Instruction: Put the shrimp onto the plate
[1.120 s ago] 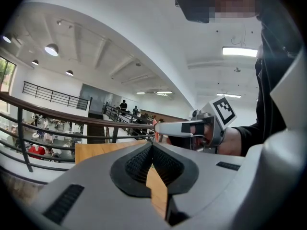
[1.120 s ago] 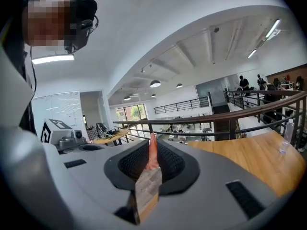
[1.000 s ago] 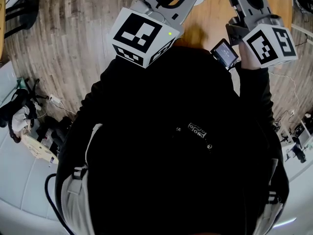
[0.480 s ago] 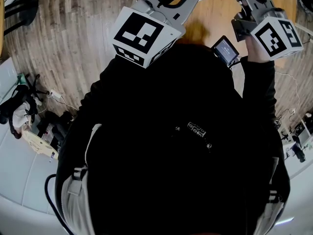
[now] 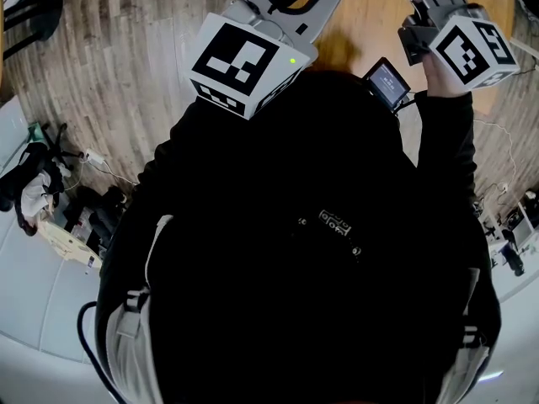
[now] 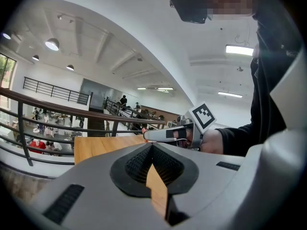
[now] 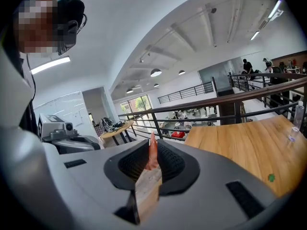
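My right gripper [image 7: 152, 148] is shut on a pink-orange shrimp [image 7: 152, 153], which stands upright between the black pads and pokes out above them. My left gripper [image 6: 152, 146] is shut, its pads meeting with nothing between them. Both grippers are held up in front of the person's chest, pointing away over a wooden table [image 7: 249, 147]. In the left gripper view the right gripper [image 6: 165, 134] reaches out to the right with its marker cube [image 6: 204, 119] behind it. No plate shows in any view. In the head view only the two marker cubes [image 5: 244, 61] [image 5: 476, 49] and the gripper bodies show.
A small green bit [image 7: 271, 178] lies on the table and a clear bottle [image 7: 297, 119] stands at its right edge. A dark railing [image 7: 216, 107] runs behind the table. The person's dark jacket [image 5: 303, 251] fills most of the head view. Cables and gear [image 5: 59, 209] lie on the floor at left.
The right gripper has shifted a little up and to the right in the head view. The left gripper has stayed where it was.
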### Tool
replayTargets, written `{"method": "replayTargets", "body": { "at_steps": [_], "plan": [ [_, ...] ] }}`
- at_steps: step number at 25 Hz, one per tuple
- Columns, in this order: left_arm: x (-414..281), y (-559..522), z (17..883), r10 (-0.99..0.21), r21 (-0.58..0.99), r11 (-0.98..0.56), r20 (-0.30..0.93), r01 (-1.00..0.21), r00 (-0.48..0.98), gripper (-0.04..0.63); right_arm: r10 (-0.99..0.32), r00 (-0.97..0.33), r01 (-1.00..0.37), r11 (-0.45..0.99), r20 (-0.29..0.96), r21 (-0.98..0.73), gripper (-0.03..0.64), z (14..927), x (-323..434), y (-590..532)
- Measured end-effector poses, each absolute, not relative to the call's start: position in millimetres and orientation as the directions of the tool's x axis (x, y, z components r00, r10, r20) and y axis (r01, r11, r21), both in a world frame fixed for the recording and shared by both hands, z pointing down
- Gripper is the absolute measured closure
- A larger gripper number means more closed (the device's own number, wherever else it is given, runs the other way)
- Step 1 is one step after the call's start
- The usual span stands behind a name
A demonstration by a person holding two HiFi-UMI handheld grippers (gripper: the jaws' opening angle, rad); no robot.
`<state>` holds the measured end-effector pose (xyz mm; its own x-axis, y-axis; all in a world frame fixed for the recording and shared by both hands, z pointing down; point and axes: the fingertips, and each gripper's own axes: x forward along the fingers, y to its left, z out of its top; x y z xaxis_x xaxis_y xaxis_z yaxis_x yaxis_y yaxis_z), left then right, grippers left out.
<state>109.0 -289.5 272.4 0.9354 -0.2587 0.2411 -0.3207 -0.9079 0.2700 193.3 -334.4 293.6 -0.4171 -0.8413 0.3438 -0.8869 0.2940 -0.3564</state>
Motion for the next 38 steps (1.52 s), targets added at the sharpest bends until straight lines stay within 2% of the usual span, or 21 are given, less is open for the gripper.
{"method": "replayTargets", "body": {
  "at_steps": [8,22,38],
  "plan": [
    [109.8,-292.5,278.5,-0.269,0.288,-0.897,0.246,-0.335,0.931,0.589,-0.812,-0.416,-0.889,0.270,0.410,-0.369,0.552,329.7,197.2,-346.2],
    [105.8,-290.8,291.1,-0.295,0.308,-0.874,0.279,-0.376,0.914,0.590,-0.721,-0.399,-0.916,0.284,0.566,-0.284,0.552,417.8,196.7,-345.0],
    [100.4,-289.8,305.1,-0.302,0.340,-0.848,0.320,-0.406,0.898,0.589,-0.575,-0.398,-0.917,0.280,0.715,-0.285,0.552,515.7,202.2,-332.9]
  ]
}}
